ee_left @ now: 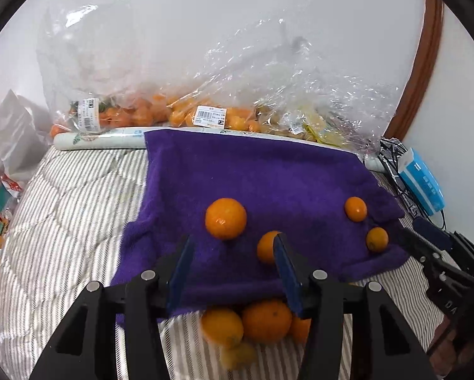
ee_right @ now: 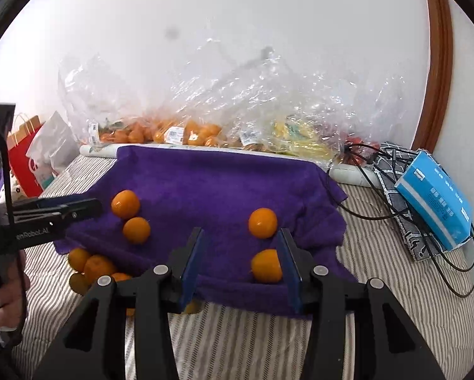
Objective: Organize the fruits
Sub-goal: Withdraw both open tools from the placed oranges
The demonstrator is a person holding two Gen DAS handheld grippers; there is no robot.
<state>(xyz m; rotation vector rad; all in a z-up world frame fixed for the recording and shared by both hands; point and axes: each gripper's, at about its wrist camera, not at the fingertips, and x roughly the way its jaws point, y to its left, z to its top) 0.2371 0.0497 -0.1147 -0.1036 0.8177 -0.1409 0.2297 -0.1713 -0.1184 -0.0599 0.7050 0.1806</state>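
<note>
A purple towel [ee_left: 252, 177] [ee_right: 218, 180] lies on a striped bed. Several loose oranges sit on it. In the left wrist view, a large orange [ee_left: 226, 218] lies ahead of my open, empty left gripper [ee_left: 232, 253], and a smaller orange [ee_left: 267, 247] sits just behind its right finger. Two small oranges [ee_left: 355, 209] [ee_left: 377, 239] lie at the towel's right. A pile of oranges [ee_left: 265, 319] [ee_right: 94, 269] rests on the bed at the towel's front edge. My right gripper [ee_right: 241, 253] is open and empty; an orange [ee_right: 266, 266] lies beside its right finger, another orange [ee_right: 262, 222] beyond.
Clear plastic bags of oranges [ee_left: 161, 110] [ee_right: 180, 133] and yellow fruit [ee_right: 297, 139] line the wall behind the towel. A blue tissue box [ee_right: 433, 199] and black cables [ee_right: 379, 171] lie at the right. Paper bags [ee_right: 28, 158] stand at the left.
</note>
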